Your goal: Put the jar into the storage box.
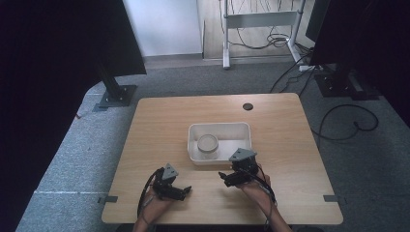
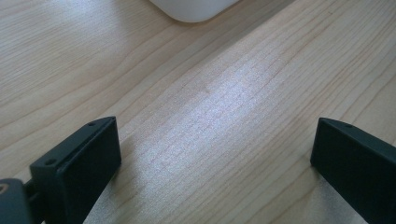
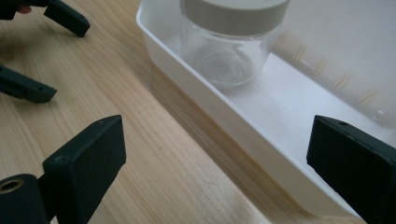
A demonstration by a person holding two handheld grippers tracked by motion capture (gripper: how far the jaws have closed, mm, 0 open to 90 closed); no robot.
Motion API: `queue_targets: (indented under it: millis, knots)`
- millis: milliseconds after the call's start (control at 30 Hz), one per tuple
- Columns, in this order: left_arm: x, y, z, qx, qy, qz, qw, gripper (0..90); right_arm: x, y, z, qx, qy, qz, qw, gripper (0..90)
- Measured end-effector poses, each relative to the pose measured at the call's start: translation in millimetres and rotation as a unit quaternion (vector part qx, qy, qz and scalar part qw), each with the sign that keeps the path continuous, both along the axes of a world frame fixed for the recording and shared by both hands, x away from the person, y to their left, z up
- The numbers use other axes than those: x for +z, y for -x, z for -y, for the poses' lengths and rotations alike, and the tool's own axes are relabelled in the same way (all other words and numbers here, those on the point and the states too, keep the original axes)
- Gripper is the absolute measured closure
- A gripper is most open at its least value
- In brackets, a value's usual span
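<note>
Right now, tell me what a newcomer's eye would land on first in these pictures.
First, the white tray at the middle of the wooden table, with a clear jar under a pale lid standing upright inside it. Next, the two black tongs near the table's front edge: the left tongs and right tongs, both open and empty.

A light wooden rectangular table (image 1: 159, 121) carries one white rectangular plastic tray (image 1: 193, 131) slightly right of centre, towards the near edge.
</note>
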State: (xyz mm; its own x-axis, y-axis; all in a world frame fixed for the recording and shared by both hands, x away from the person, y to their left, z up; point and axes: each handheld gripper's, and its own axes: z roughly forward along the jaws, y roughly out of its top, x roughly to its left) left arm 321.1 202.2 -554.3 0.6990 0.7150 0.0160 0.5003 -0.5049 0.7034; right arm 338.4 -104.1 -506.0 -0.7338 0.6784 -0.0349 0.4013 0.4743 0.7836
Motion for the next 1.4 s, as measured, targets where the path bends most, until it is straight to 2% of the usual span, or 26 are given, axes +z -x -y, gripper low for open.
queue_targets:
  millis: [500, 1033, 1400]
  knots:
    - [0.0, 0.0, -0.1, 0.0, -0.001, 0.0, 1.0, 1.5, -4.3, 15.1, 14.3, 0.002, -0.006, 0.004, 1.0, 4.5]
    - [0.0, 0.0, -0.1, 0.0, 0.0, 0.0, 1.0, 1.5, -10.1, 29.9, 41.8, -0.015, -0.006, 0.008, 0.9998, 4.6]
    - [0.0, 0.0, 0.0, 0.0, 0.0, 0.0, 1.0, 1.5, -12.4, 38.1, 63.3, -0.039, -0.005, 0.004, 0.9992, 4.6]
